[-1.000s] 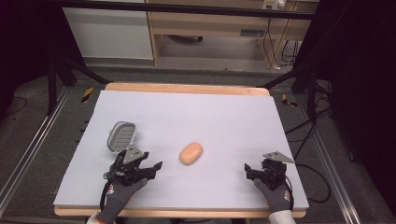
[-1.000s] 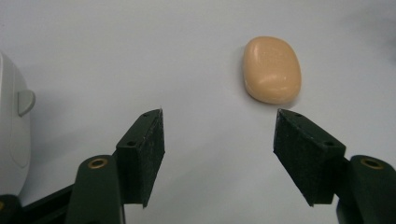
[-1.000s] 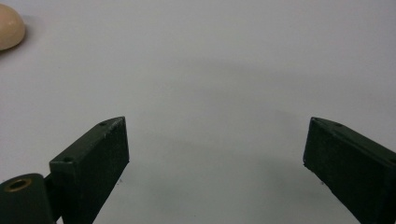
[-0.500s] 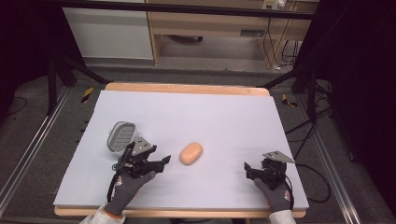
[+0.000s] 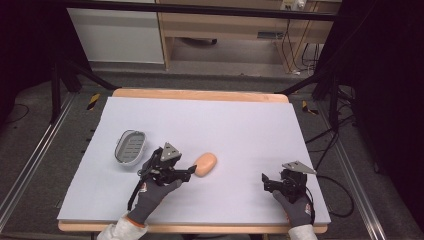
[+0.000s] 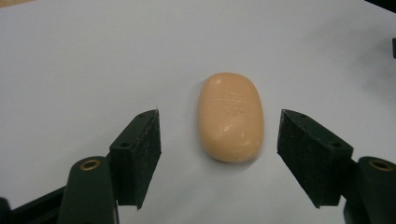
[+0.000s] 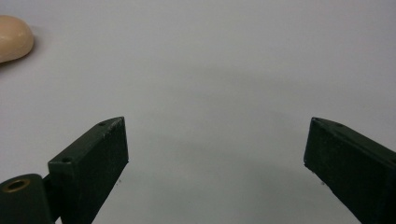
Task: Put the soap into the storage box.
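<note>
An orange oval bar of soap lies on the white table near the middle front. My left gripper is open right beside it, pointing at it. In the left gripper view the soap sits just ahead of and between the two spread jaws, touching neither, with the left gripper low over the table. A grey soap dish rests to the left of that hand. My right gripper rests open at the front right; its own view shows the right gripper over bare table, the soap far off at top left.
The white table top has a wooden edge. Beyond it stand a wooden shelf unit and a white panel. Cables trail down the right side. Black stand legs flank the table.
My left gripper has moved forward and to the right, from beside the soap dish up to the soap. The right gripper has stayed where it was.
</note>
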### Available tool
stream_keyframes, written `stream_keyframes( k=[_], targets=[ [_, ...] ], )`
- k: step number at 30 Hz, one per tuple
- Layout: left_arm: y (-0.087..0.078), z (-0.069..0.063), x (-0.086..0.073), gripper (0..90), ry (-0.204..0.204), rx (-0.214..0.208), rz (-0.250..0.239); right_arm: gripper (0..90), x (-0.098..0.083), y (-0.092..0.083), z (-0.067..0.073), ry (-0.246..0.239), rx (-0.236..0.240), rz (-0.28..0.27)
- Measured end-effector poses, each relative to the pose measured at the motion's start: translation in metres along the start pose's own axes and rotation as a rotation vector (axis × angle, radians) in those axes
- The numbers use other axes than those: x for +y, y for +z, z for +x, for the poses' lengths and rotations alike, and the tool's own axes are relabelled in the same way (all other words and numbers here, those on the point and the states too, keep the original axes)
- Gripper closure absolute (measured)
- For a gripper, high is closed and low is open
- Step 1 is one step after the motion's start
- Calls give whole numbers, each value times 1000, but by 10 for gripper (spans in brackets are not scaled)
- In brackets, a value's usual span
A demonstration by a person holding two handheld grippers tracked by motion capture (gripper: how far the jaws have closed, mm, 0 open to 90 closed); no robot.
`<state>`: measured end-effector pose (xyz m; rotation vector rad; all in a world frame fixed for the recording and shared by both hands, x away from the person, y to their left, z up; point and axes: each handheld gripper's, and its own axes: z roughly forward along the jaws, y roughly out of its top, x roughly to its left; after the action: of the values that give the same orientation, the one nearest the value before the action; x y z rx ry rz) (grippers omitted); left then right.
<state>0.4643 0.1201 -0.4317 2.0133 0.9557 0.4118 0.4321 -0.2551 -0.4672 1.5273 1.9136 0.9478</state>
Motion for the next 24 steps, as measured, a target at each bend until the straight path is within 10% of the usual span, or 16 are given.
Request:
stream_keyframes(
  k=[24],
  targets=[
    [52, -13, 16, 295, 41, 9, 98, 63, 1, 1, 0, -4, 5, 12]
  ],
)
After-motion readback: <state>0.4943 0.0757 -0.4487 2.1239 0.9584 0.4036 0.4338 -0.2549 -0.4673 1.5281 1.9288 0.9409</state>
